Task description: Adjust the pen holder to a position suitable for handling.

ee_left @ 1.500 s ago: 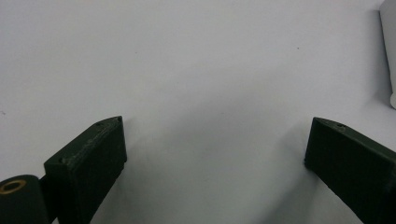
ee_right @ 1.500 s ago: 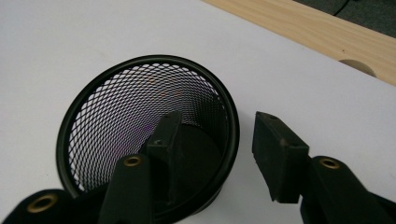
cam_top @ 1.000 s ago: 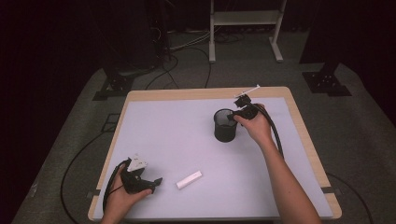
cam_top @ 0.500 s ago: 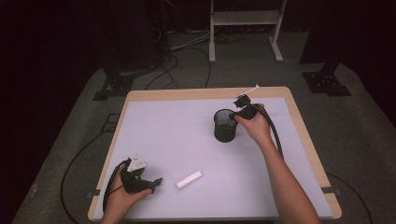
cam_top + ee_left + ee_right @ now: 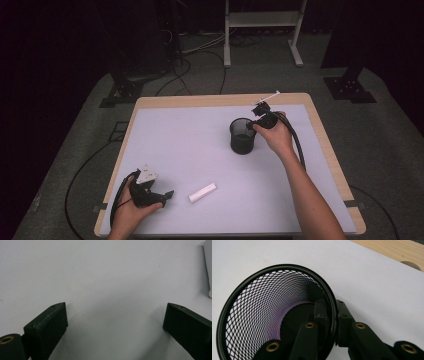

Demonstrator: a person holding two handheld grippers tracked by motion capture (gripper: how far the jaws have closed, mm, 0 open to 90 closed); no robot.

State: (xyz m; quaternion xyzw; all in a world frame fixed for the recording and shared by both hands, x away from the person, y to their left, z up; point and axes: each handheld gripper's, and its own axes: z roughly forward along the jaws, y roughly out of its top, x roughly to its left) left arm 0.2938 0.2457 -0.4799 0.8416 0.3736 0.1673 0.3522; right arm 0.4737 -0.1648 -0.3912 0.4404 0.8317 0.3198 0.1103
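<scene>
A black wire-mesh cup stands upright on the white table top, right of the middle. My right gripper is shut on its rim from the right: in the right gripper view one finger sits inside the mesh cup and the other outside, the right gripper pinching the wall. My left gripper rests near the front left edge, open, the left gripper holding nothing but bare table between its fingers. A small white block lies just right of it, its end at the white block.
The table's wooden border runs around the white surface. Cables trail from both grippers. Behind the table stand a white metal frame and dark equipment stands on grey floor.
</scene>
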